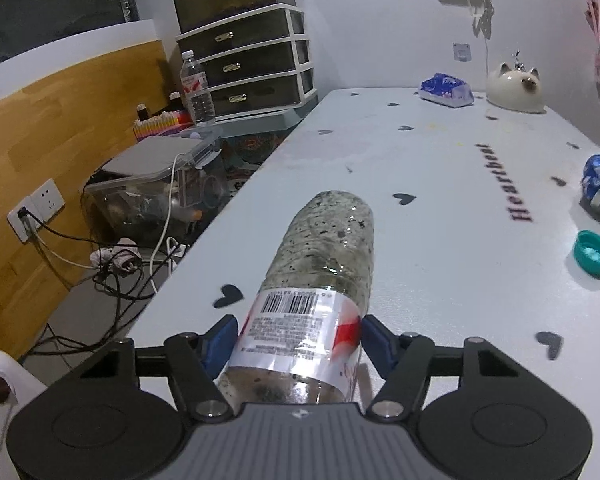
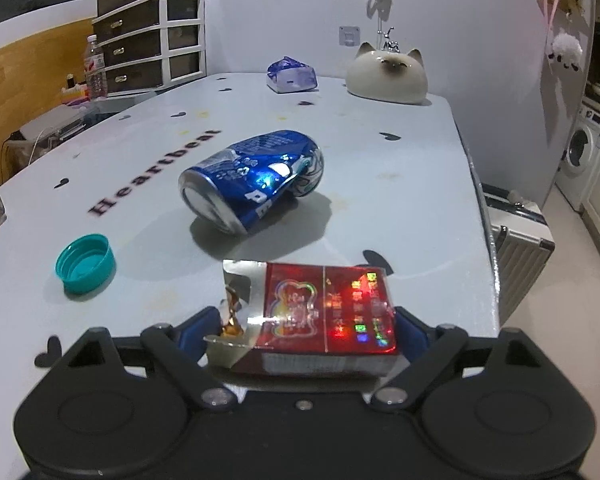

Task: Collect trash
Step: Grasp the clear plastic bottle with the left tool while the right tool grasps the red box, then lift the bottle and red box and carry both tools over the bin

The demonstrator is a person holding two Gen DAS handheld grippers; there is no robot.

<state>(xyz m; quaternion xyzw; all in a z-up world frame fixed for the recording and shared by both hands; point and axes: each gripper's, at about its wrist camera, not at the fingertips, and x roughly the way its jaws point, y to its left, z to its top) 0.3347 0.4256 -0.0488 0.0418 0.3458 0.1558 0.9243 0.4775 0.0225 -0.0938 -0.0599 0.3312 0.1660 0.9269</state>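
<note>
Both grippers settle on litter lying on the pale blue surface (image 2: 400,168).
Left gripper (image 1: 298,330) has its jaws clamped across a grimy clear plastic bottle (image 1: 320,280); right gripper (image 2: 300,330) has its jaws flanking a torn red cigarette pack (image 2: 320,312), contact unclear.

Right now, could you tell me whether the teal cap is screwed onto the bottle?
No, the cap lies loose on the table, open side up, well apart from the bottle.
</note>
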